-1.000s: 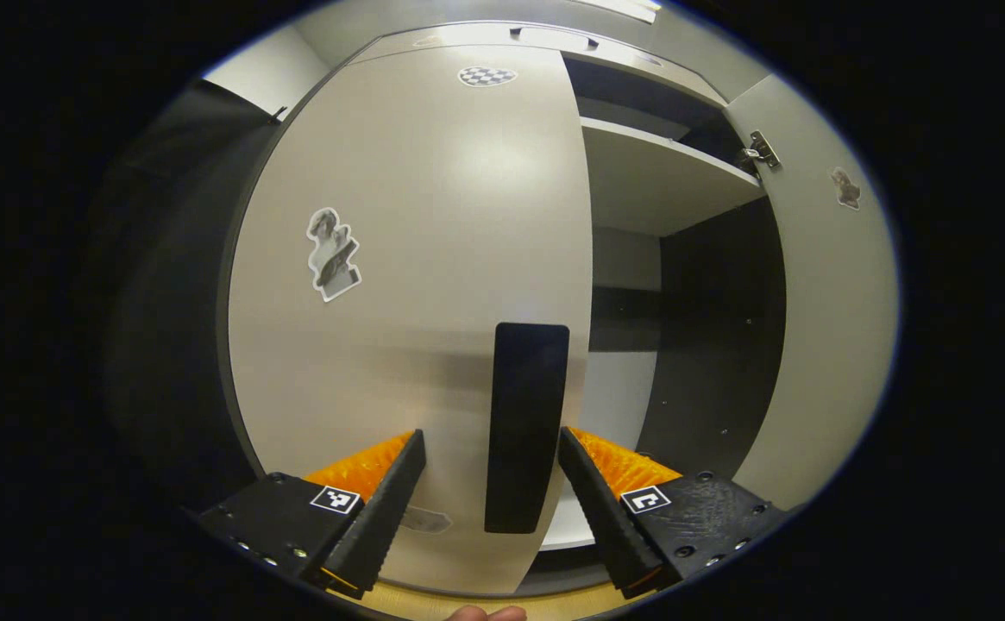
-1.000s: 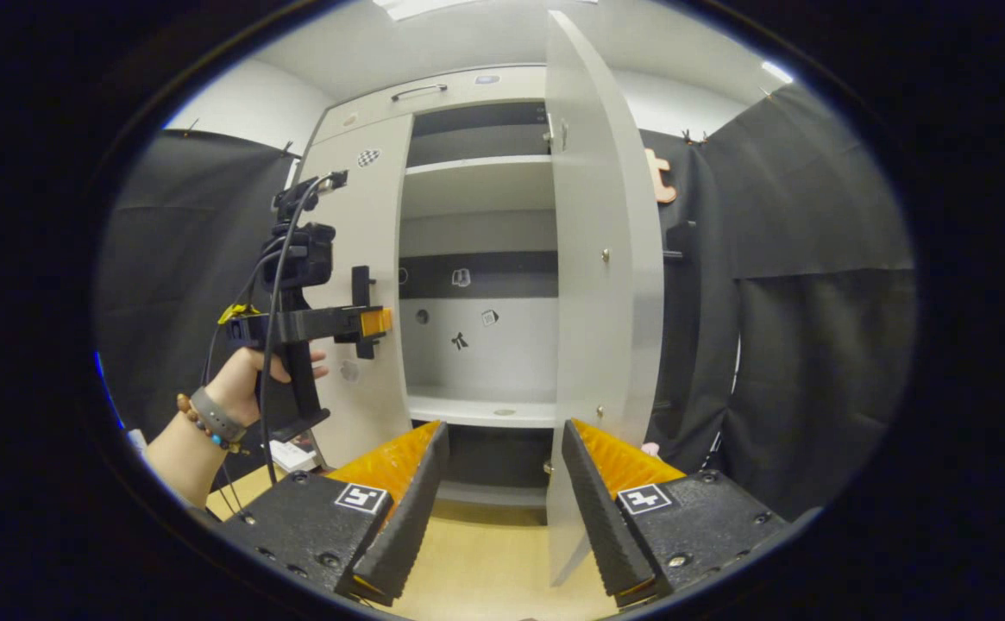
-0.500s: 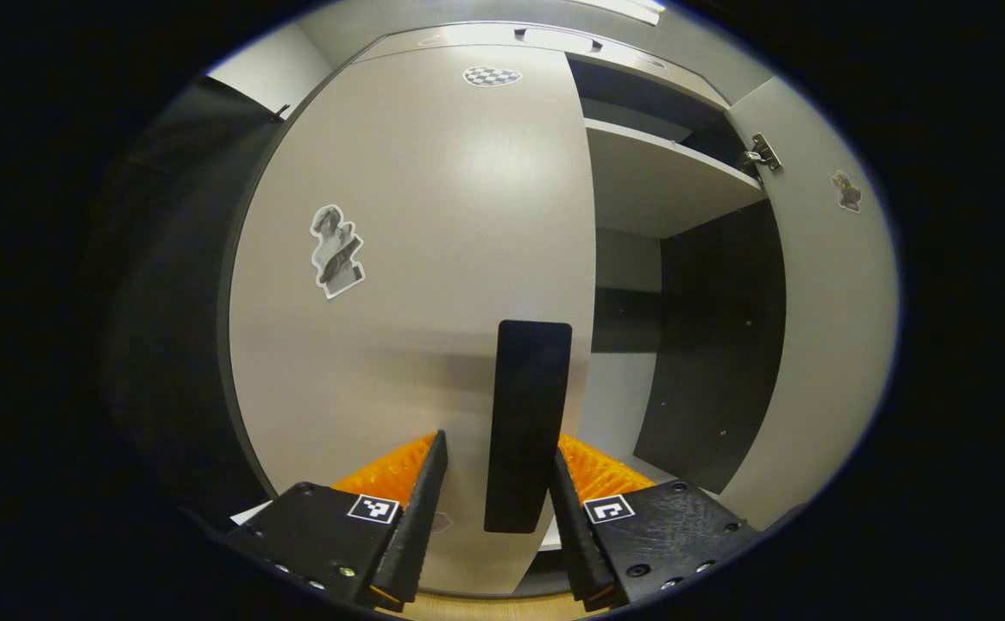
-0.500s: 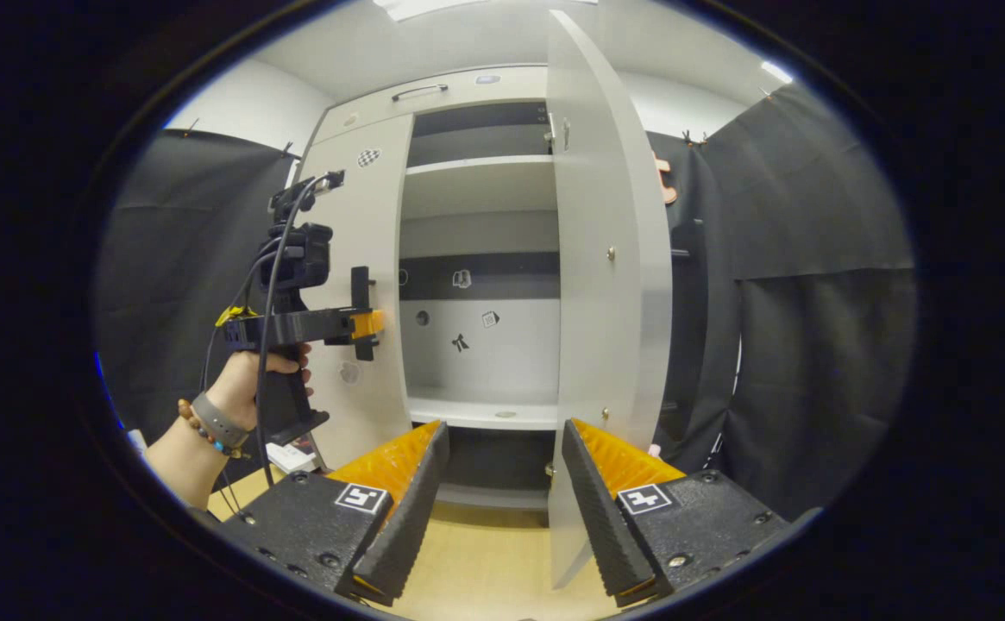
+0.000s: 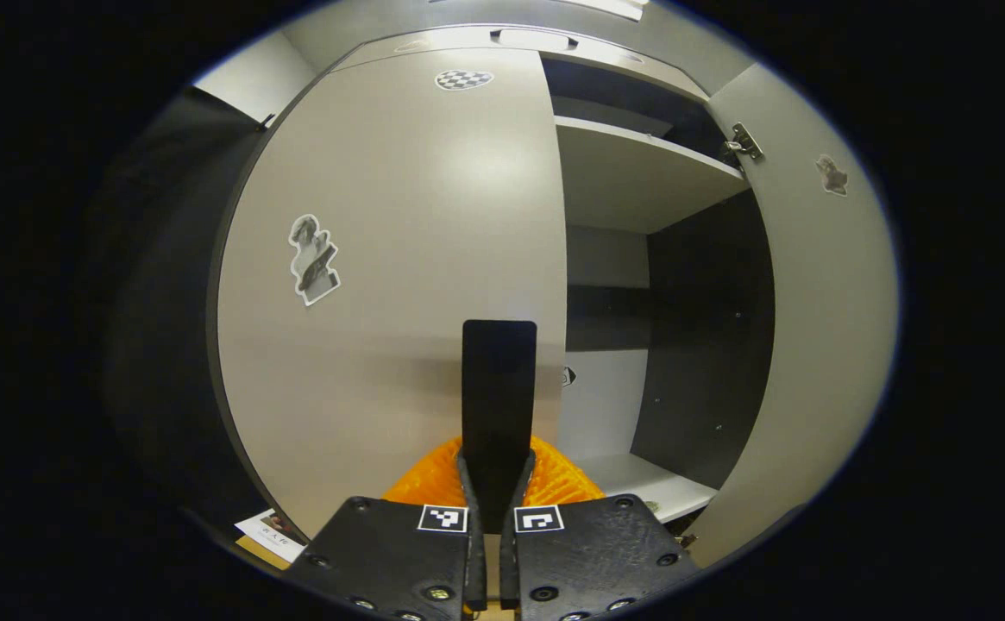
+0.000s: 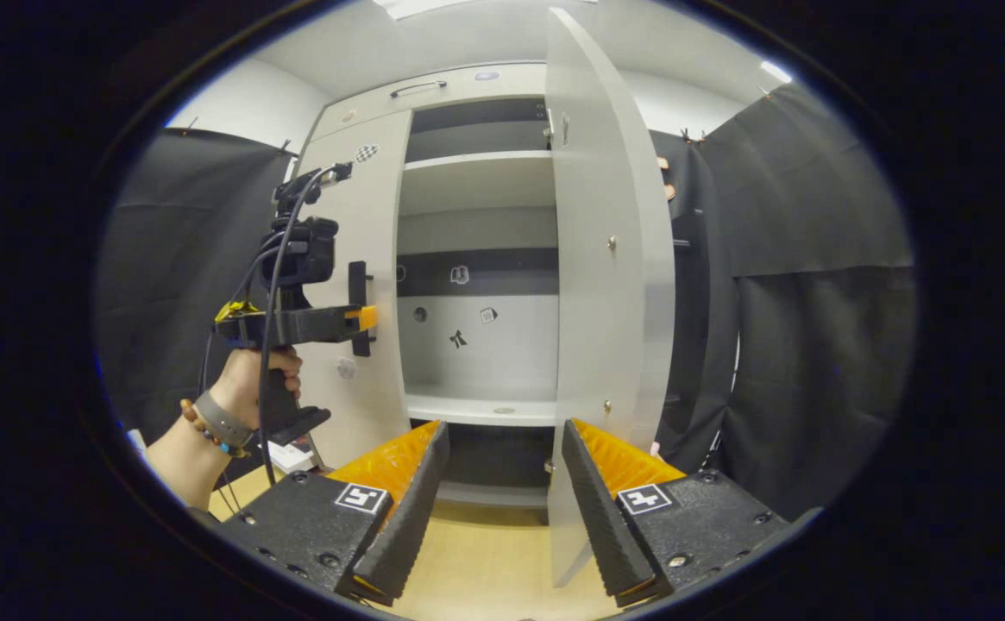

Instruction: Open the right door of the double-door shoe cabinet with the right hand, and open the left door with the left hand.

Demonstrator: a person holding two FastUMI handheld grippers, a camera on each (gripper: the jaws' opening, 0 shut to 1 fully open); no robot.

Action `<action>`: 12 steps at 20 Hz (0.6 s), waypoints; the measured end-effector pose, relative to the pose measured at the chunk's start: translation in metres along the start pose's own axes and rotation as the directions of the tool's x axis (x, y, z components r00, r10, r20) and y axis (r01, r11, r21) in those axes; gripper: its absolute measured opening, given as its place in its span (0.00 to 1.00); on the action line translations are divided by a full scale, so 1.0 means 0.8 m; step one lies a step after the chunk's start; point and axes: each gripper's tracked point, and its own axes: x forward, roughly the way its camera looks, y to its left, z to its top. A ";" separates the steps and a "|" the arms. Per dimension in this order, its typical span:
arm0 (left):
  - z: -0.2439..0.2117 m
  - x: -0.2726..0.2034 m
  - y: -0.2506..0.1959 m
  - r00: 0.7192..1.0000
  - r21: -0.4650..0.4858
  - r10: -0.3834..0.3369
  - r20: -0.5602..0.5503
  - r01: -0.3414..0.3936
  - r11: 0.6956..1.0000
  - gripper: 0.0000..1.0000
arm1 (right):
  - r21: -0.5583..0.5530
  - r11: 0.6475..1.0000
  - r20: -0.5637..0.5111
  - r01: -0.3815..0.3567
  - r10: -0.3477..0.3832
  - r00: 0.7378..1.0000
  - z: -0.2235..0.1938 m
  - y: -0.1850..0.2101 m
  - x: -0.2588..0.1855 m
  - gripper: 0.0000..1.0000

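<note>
Left tongs (image 5: 492,483): closing tight on the black handle (image 5: 499,405) of the left door (image 5: 398,259), both fingers pressing its lower end; in the right gripper view a hand (image 6: 254,373) is gripping this tool at the same handle.
Right tongs (image 6: 502,496): standing wide open, holding nothing, well apart from the shoe cabinet (image 6: 476,259).
Left door: lying flat against the cabinet front.
Right door (image 6: 606,259): standing swung out, showing the shelves (image 6: 476,181) inside.

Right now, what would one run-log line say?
right door: open | left door: closed | left gripper: shut on left door handle | right gripper: open
</note>
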 end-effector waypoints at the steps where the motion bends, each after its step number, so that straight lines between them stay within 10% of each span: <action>1: 0.001 0.000 0.001 1.000 -0.005 0.009 0.009 -0.008 1.000 0.06 | -0.002 1.000 -0.002 0.002 -0.002 1.000 0.000 0.000 0.001 0.83; 12: 0.007 -0.072 0.007 0.998 0.037 -0.060 -0.006 0.061 0.997 0.05 | 0.025 0.999 -0.018 0.024 -0.024 1.000 -0.013 0.004 -0.003 0.83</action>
